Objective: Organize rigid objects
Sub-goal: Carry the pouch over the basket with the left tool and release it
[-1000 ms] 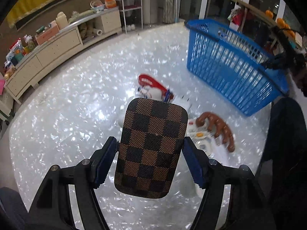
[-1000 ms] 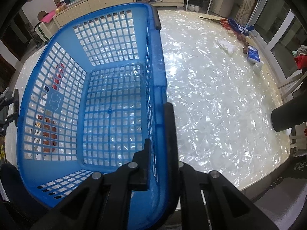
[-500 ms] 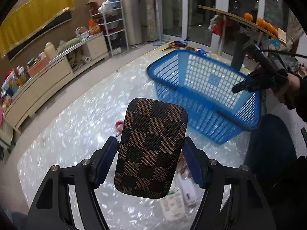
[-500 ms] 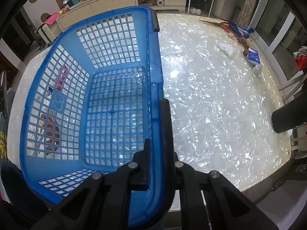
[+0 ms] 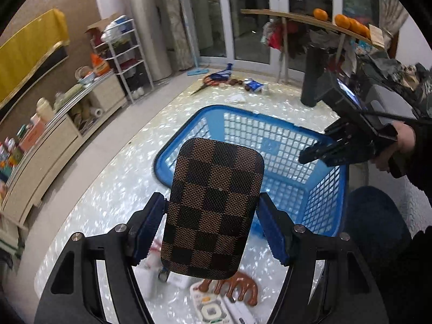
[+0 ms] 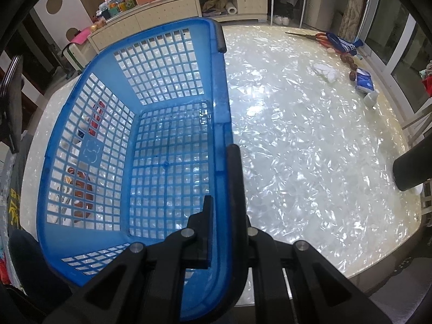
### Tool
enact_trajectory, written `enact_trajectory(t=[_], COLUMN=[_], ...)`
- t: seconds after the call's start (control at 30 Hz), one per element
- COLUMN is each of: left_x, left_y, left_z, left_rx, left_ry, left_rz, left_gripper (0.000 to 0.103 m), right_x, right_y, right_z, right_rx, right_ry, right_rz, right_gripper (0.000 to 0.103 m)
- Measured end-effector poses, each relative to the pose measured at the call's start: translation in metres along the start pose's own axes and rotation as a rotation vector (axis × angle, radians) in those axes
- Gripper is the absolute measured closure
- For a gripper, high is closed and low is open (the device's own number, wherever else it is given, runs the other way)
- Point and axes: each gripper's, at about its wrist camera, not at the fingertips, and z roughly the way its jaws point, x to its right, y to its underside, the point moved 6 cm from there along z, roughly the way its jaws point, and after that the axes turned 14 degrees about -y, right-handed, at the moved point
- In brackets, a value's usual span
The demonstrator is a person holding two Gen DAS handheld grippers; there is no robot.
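Since a second ago the left wrist view has swung from the clutter on the table to the blue basket (image 5: 272, 162), which now sits straight ahead past the checkered case (image 5: 213, 205). The left gripper (image 5: 212, 229) carries that case above the table on the near side of the basket, its blue pads (image 5: 149, 229) pressed against the two long edges (a wide grip, but a firm-looking one). Nearer than the basket, below the case, lie a brown comb-like piece (image 5: 237, 289) and a white remote (image 5: 213, 310), not yet sorted. At the basket's right rim the right gripper (image 5: 318, 154) shows in a person's hand (image 5: 399, 148).

In the right wrist view hardly anything has shifted. There the right gripper (image 6: 225, 216) has its fingers pinched onto the basket's rim (image 6: 222, 135), one inside the wall and one outside, steadying it; the basket floor looks empty.

To do this step well, the case probably should travel on until it hangs over the basket's open middle, clear of the near rim, and be lowered before the pads part. The right grip had best hold until the case has landed.
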Motion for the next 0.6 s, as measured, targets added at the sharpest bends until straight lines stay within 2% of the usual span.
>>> enact_trajectory(t=[0.27,0.6], left_x=[0.025,0.044], left_y=[-0.033,-0.034], left_z=[0.034,0.092], left_rx=[-0.009,-0.084], left_ry=[0.027,0.072], left_rz=[0.063,0.104], left_gripper=[0.03,0.03], right_x=[0.003,0.008], right_y=[-0.001,-0.003], right_z=[-0.002,-0.004], right_rx=[0.021,0.05], right_ry=[-0.036,-0.071], right_rz=[0.004,0.027], right_gripper=[0.096,0.096])
